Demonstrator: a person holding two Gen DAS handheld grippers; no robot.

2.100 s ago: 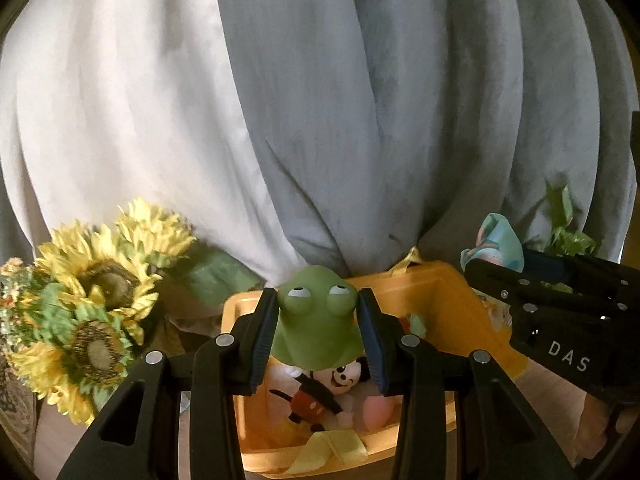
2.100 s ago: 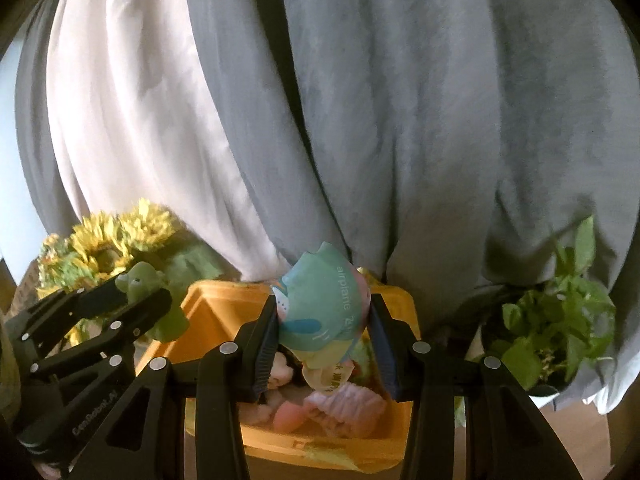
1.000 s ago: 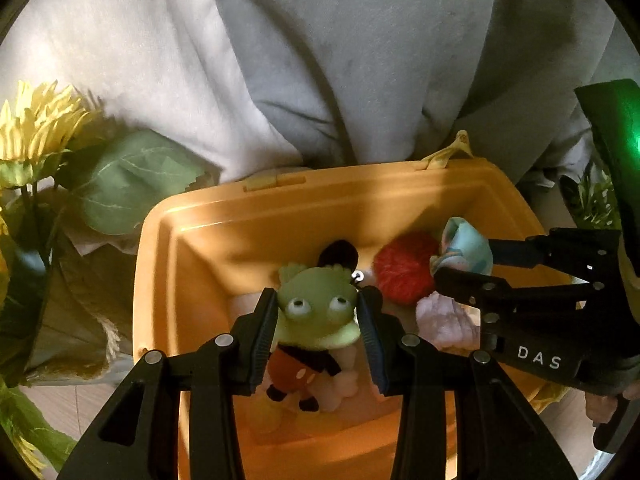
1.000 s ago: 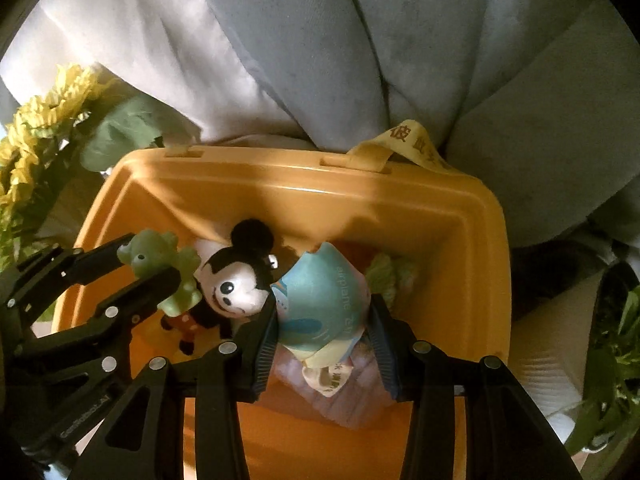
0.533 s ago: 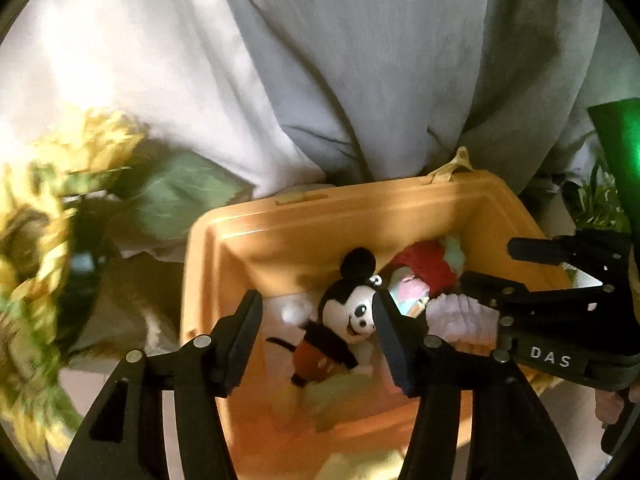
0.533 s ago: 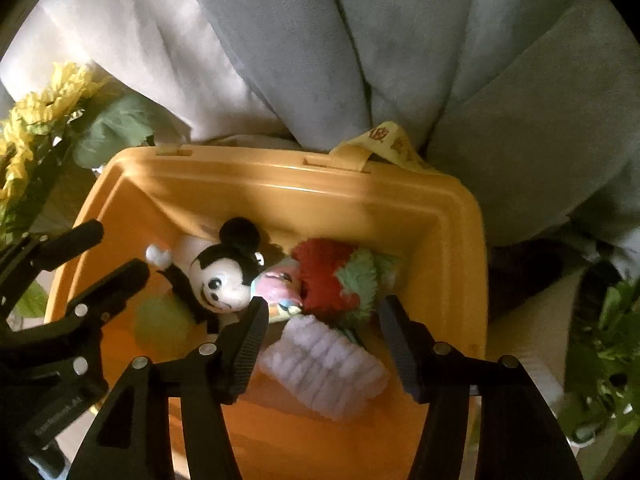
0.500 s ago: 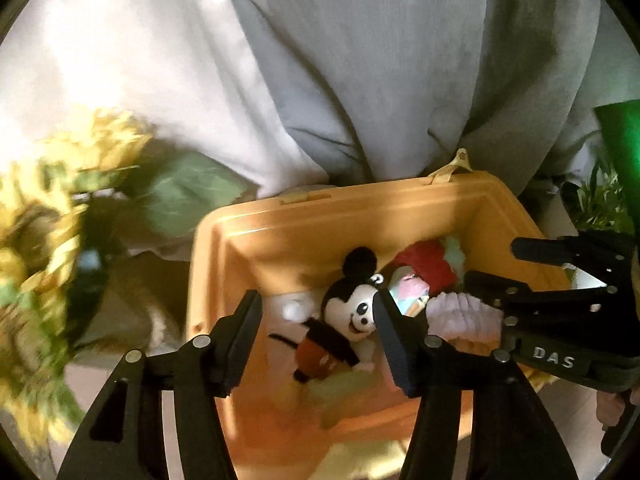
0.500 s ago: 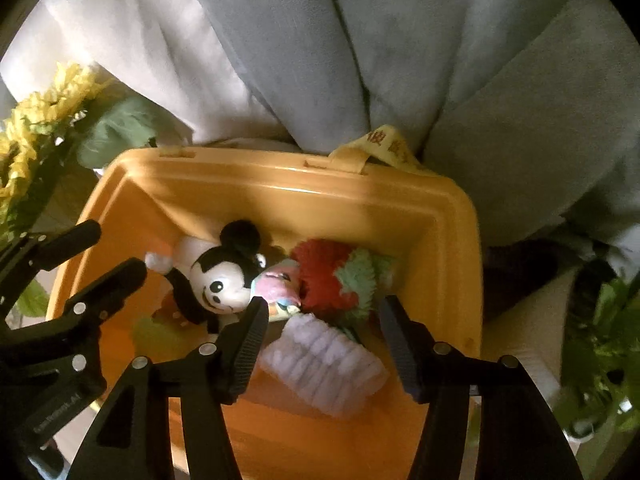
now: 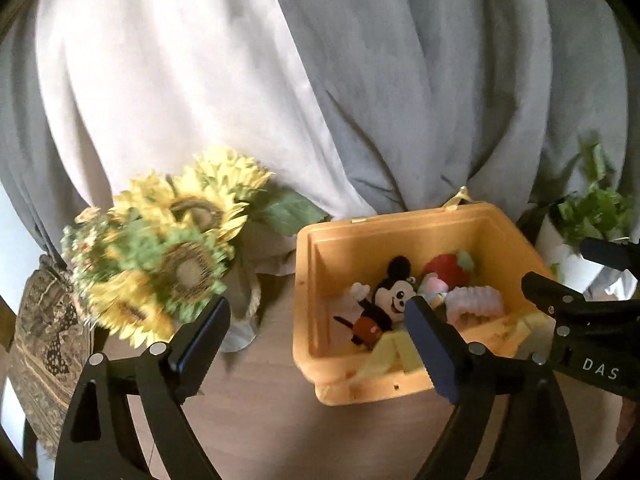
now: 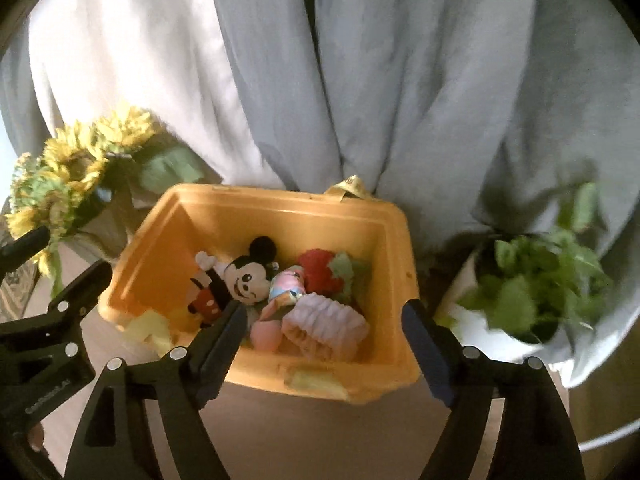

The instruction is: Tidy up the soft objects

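The left gripper (image 9: 316, 336) and right gripper (image 10: 322, 338) are both spread wide and hold nothing, above the near side of the orange bin (image 10: 400, 240). Inside lie 4 or so toys, the mouse doll (image 10: 240, 278) among them. They look light and squashy; the body is likely the best place to pinch. Lower toys are half buried, and the sunflowers (image 9: 172, 256) are blurred.

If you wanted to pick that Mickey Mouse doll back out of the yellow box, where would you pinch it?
Probably the head. The Mickey Mouse doll lies face up against the yellow bin's left half, its round head the bulkiest, most exposed part. Come straight down from above with the open right gripper, jaws closing across the cheeks; the pink ruffled toy crowds its lower right side, so avoid reaching from there.
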